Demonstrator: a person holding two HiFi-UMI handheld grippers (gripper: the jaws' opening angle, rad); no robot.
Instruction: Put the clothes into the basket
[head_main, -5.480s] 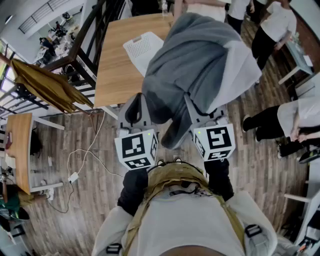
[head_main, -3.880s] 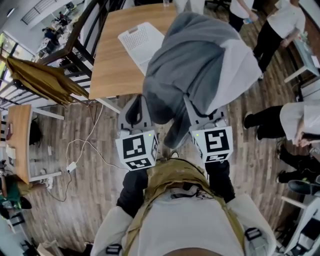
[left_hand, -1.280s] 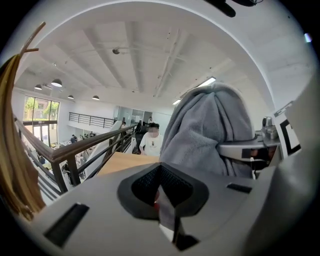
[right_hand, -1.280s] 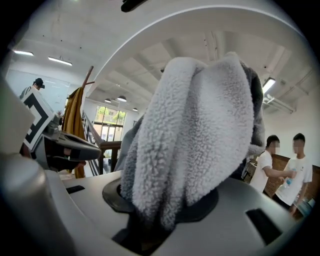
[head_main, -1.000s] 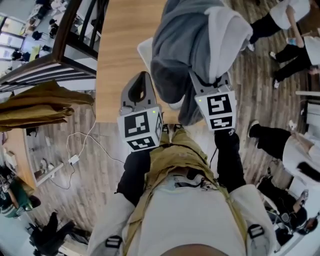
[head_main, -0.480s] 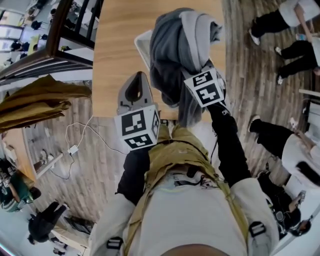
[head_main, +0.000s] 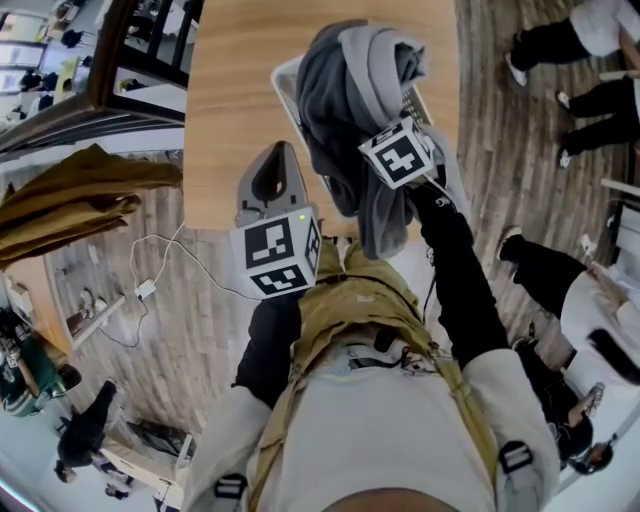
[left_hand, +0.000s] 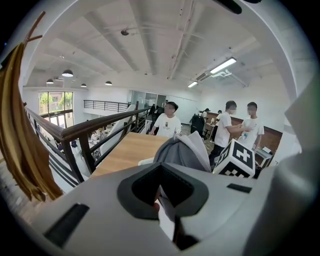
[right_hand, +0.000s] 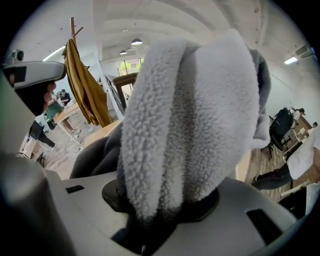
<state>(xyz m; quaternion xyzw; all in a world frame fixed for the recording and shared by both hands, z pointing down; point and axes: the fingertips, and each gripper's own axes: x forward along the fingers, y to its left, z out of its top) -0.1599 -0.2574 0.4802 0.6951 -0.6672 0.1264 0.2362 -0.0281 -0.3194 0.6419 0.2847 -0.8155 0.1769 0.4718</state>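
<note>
Item: grey fleece garment (head_main: 350, 100). Pinched in the right claw (right_hand: 162, 207), bunched above the white basket (head_main: 284, 78) on the far bench (head_main: 225, 110), with one end hanging past the bench's near edge.
Left claw (head_main: 277, 155): pressed together, holding nothing, near and left of the basket.
Status: lowering and release not yet done.

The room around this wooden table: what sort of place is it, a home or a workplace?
Probably an open-plan office or lab, perhaps on an upper level: a dark railing runs beside the wooden table, strip lights hang under a bare ceiling, and people in white shirts stand about.
</note>
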